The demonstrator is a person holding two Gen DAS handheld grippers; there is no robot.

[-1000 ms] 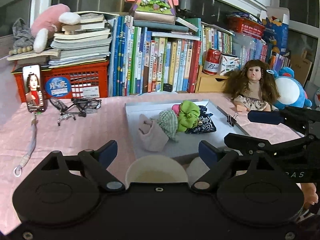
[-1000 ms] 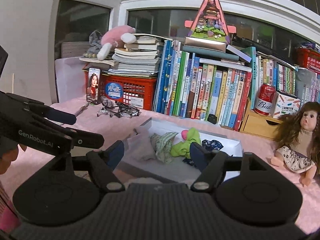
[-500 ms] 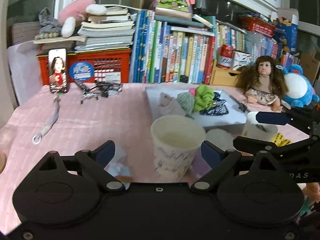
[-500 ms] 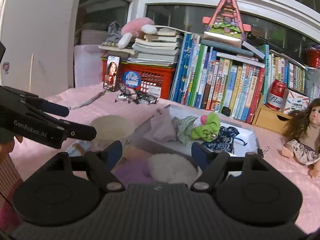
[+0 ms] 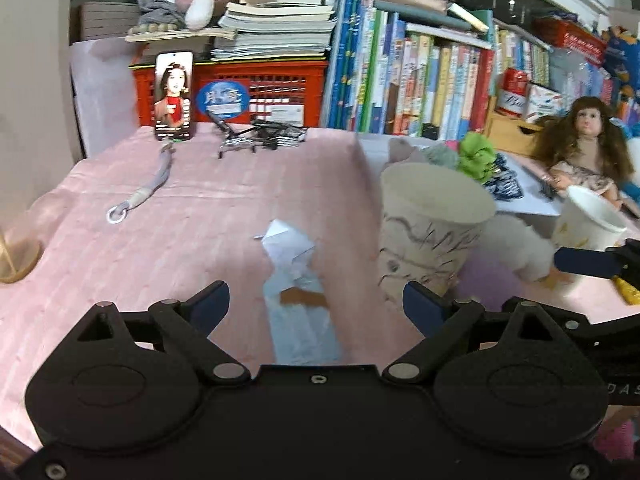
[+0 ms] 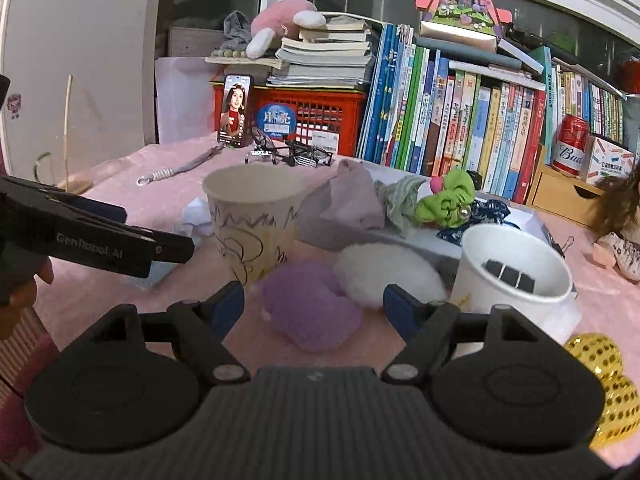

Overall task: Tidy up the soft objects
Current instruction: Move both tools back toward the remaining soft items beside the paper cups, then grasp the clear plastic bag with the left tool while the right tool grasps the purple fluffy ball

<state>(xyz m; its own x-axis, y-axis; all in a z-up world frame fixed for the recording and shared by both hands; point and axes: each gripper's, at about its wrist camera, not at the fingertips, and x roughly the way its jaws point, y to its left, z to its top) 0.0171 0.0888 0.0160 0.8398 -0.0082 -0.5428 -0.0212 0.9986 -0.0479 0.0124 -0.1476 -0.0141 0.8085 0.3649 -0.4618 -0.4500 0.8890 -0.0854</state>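
Observation:
A purple fluffy pad [image 6: 310,312] and a white fluffy pad [image 6: 384,272] lie on the pink tablecloth, just ahead of my right gripper [image 6: 314,308], which stands open with the purple pad between its fingers, untouched. My left gripper [image 5: 316,300] is open above a pale blue paper scrap [image 5: 298,312] with a crumpled white piece [image 5: 286,240]. A scribbled paper cup [image 5: 428,240] stands to its right. A white tray [image 6: 524,220] behind holds a grey cloth [image 6: 352,196], a checked cloth [image 6: 400,200], a green scrunchie [image 6: 448,200] and a dark patterned pouch [image 6: 480,216].
A white cup [image 6: 516,284] holding black clips stands at the right, beside a gold sequinned thing [image 6: 604,384]. A doll [image 5: 580,148] sits at the far right. Books, a red crate [image 5: 248,92], a phone [image 5: 174,96], a lanyard [image 5: 148,188] and folded glasses [image 5: 260,136] line the back.
Both grippers have come down and back from the tray. The cups, fluffy pads and paper scrap, mostly hidden before, now lie in front of the fingers.

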